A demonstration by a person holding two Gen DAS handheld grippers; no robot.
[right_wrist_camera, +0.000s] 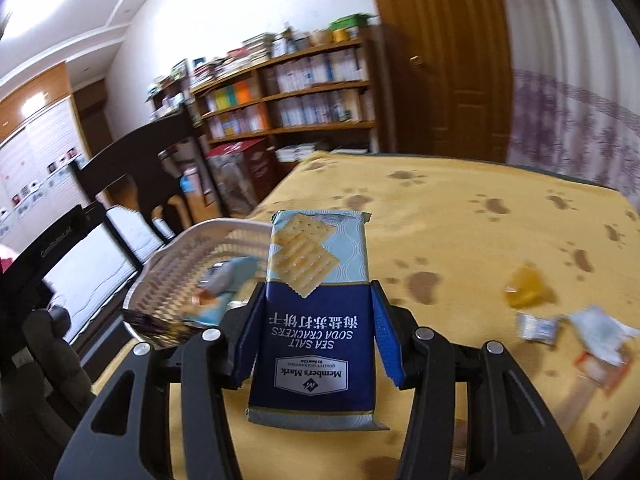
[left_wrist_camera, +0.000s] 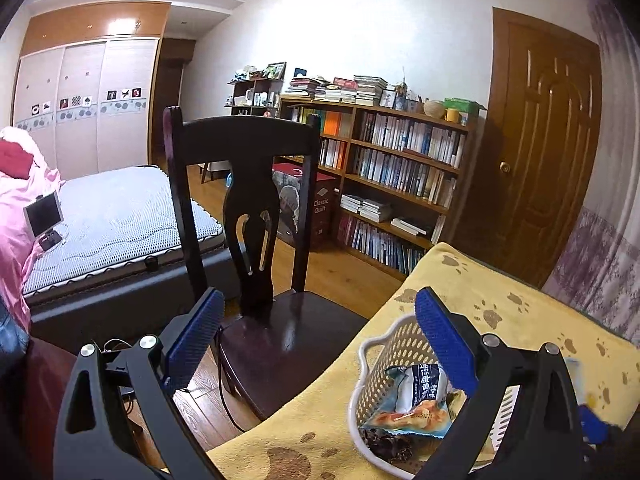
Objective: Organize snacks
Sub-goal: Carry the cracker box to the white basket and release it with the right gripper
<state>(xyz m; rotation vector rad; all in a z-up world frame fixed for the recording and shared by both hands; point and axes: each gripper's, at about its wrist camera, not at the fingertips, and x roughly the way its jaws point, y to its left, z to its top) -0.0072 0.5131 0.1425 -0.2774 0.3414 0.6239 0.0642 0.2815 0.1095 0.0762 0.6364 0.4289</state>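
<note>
Blue-padded right tool [right_wrist_camera: 316,332] clamped on soda cracker pack [right_wrist_camera: 316,300], left tool [left_wrist_camera: 320,340] wide and empty: carry level over white basket [right_wrist_camera: 192,252], lower, then release.

Cracker packet [right_wrist_camera: 316,312]: glossy printed plastic film, smooth, crimped at the ends. Right gripper [right_wrist_camera: 316,334]: matt black plastic arms, blue ribbed rubbery pads [right_wrist_camera: 385,334], shiny metal pins. Left gripper [left_wrist_camera: 320,340]: same matt black plastic, blue textured pads [left_wrist_camera: 444,344]. Basket [left_wrist_camera: 372,364]: white plastic, perforated lattice wall, smooth rim. Snack bag [left_wrist_camera: 412,400] in the basket: shiny crinkled film. Table cover [right_wrist_camera: 460,224]: yellow cloth, soft matt nap, brown paw prints. Chair [left_wrist_camera: 248,208]: dark wood, lacquered, glossy seat with reflections. Floor [left_wrist_camera: 332,268]: polished wood boards. Door [left_wrist_camera: 548,136]: brown varnished wood, metal knob. Bookshelf [left_wrist_camera: 400,152]: wood, satin finish. Mattress [left_wrist_camera: 112,216]: quilted fabric, dotted weave.
</note>
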